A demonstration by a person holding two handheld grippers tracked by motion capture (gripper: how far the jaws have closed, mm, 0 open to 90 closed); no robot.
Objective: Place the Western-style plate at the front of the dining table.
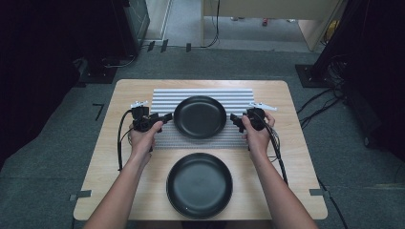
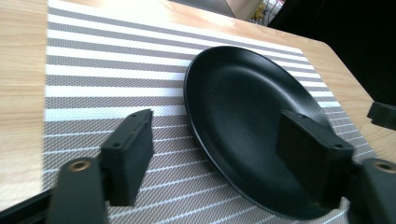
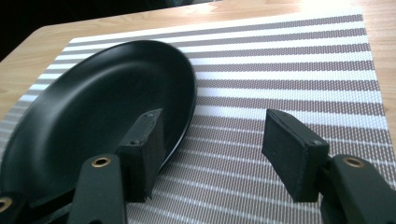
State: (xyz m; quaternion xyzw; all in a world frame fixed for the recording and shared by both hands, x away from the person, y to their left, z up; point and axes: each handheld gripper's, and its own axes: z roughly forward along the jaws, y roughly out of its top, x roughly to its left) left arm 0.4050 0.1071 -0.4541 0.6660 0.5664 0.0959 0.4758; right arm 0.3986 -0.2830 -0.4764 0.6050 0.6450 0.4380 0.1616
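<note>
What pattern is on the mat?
Grey and white stripes on the placemat, clearest in the right gripper view.

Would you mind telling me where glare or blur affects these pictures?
High view: evenly lit, dark surroundings. Left gripper view: glare whitens the light wooden table beyond the grey-and-white striped placemat; near jaws soft. Right gripper view: similar glare at the top; round black plate shows a dull sheen.
</note>
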